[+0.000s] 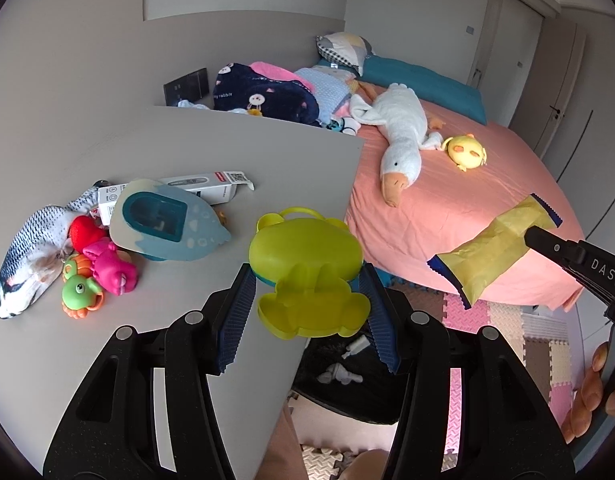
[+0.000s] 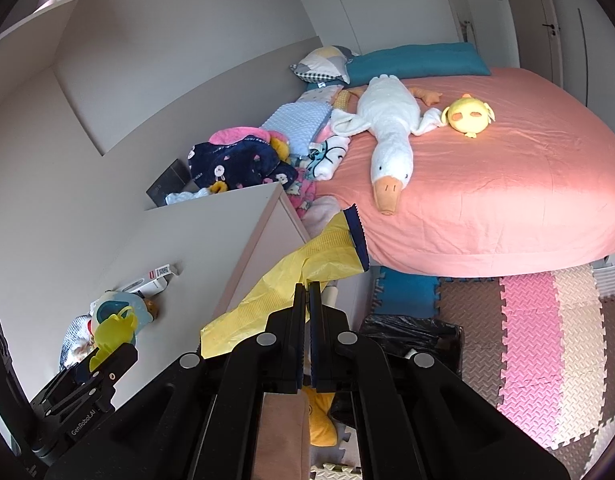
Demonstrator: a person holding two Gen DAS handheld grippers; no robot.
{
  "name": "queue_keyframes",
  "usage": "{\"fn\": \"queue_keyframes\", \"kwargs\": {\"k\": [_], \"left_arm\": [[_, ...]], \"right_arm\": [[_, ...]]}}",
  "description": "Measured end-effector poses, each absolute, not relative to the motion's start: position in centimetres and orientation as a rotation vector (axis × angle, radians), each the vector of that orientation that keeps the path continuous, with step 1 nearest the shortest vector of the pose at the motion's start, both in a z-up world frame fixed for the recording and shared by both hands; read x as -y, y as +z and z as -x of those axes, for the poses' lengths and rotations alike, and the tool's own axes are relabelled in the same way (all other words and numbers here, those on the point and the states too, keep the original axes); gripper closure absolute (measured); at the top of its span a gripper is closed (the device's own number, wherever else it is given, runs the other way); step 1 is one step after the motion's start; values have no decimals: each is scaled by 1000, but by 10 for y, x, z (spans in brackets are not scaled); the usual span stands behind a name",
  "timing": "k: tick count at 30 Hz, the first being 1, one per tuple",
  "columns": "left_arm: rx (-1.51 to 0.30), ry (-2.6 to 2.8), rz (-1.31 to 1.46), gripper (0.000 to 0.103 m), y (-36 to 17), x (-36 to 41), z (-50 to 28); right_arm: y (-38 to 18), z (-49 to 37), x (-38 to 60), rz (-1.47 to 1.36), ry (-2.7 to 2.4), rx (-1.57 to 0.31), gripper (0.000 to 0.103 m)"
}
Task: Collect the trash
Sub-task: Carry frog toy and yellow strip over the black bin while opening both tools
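Note:
My left gripper (image 1: 307, 284) is shut on a lime-green frog-shaped plastic case (image 1: 307, 276), which hangs just past the grey table's edge (image 1: 315, 208). Below it stands a bin lined with a black bag (image 1: 347, 392), with small white scraps inside. From the right, my right gripper (image 1: 528, 237) is shut on a crumpled yellow wrapper with blue serrated ends (image 1: 495, 252). In the right wrist view, the right gripper (image 2: 307, 286) pinches that wrapper (image 2: 323, 256), which trails up and down-left. The left gripper (image 2: 107, 356) with the green case (image 2: 115, 332) is at lower left. The bin (image 2: 411, 330) is right of the fingers.
On the table lie a fish plush (image 1: 31, 248), small rubber toys (image 1: 103, 264), a blue dish (image 1: 167, 220) and a white carton (image 1: 211, 188). A pink bed (image 1: 447, 216) holds a goose plush (image 1: 399, 140) and a yellow chick (image 1: 465, 152). Foam mats (image 2: 527, 340) cover the floor.

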State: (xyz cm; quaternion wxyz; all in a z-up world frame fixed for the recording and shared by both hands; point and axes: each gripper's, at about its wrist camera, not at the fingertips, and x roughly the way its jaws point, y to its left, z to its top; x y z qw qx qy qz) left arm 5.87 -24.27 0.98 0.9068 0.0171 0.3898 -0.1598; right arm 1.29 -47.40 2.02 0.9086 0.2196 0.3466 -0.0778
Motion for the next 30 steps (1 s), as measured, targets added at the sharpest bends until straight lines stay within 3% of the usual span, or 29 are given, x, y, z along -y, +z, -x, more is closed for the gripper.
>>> {"fn": "queue_keyframes", "kwargs": {"k": [30], "left_arm": [[-856, -522, -157, 50, -7, 352, -47]], "right_arm": [[10, 21, 570, -505, -353, -710, 101]]}}
